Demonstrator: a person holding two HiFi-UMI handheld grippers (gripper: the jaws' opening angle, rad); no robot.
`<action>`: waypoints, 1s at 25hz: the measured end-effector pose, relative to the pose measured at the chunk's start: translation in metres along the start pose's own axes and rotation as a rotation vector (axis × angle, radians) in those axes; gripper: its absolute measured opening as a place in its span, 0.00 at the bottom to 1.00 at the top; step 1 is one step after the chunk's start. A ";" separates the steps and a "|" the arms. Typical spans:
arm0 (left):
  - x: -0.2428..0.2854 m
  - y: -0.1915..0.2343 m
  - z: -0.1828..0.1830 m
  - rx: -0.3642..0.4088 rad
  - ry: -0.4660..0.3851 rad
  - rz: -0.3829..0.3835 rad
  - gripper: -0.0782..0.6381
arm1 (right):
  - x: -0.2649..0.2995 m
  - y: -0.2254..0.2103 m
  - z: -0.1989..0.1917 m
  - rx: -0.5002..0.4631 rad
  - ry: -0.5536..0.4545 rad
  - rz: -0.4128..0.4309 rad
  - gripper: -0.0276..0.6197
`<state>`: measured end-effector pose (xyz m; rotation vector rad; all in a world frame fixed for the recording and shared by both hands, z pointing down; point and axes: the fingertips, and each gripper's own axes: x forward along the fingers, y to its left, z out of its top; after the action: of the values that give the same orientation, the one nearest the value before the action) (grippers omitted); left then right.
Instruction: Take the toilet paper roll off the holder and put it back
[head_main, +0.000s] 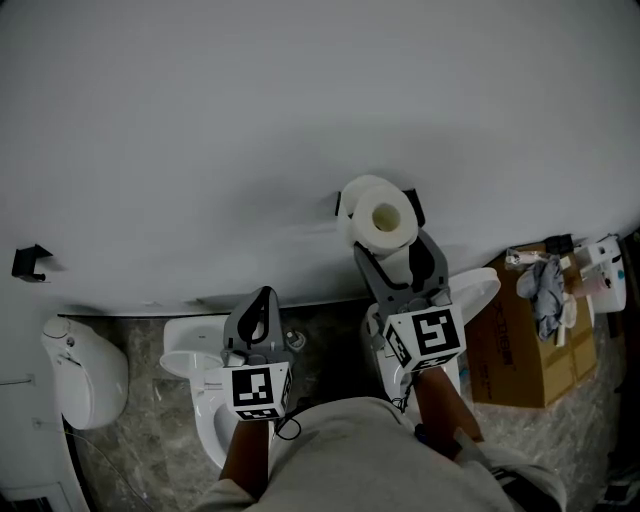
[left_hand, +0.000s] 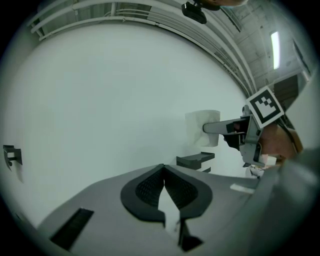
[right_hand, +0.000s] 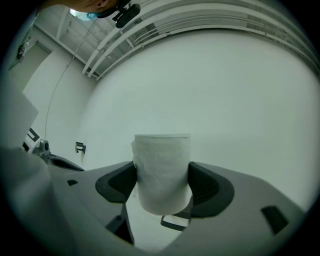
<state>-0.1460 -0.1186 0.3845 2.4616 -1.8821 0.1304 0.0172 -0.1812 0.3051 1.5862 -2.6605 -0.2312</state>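
Note:
The white toilet paper roll (head_main: 380, 215) is upright against the white wall, with my right gripper (head_main: 395, 245) shut on it. In the right gripper view the roll (right_hand: 161, 170) fills the gap of that gripper (right_hand: 161, 176), and both dark pads press its sides. The black holder (right_hand: 175, 222) shows just below the roll, and black parts of the holder (head_main: 414, 208) stick out beside it. My left gripper (head_main: 262, 300) hangs lower left, shut and empty, its jaws meeting at the tip (left_hand: 164, 169). In its view the roll (left_hand: 204, 127) sits slightly above the holder (left_hand: 195, 160).
A white toilet (head_main: 205, 395) stands below the left gripper. A white bin (head_main: 85, 375) is at the far left, with a black wall hook (head_main: 30, 262) above it. At the right stands a cardboard box (head_main: 525, 345) holding rags and bottles. The floor is grey stone.

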 end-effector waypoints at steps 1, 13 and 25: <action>-0.001 0.002 -0.001 0.000 0.002 0.003 0.12 | 0.002 0.002 -0.001 0.002 0.001 0.003 0.55; 0.012 0.008 0.001 -0.001 -0.004 0.001 0.12 | 0.015 -0.003 -0.001 -0.003 -0.004 -0.003 0.55; 0.047 0.012 0.009 -0.010 -0.019 -0.012 0.12 | 0.042 -0.025 0.005 -0.022 -0.012 -0.018 0.55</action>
<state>-0.1449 -0.1679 0.3798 2.4763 -1.8706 0.0978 0.0180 -0.2289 0.2949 1.6082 -2.6438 -0.2711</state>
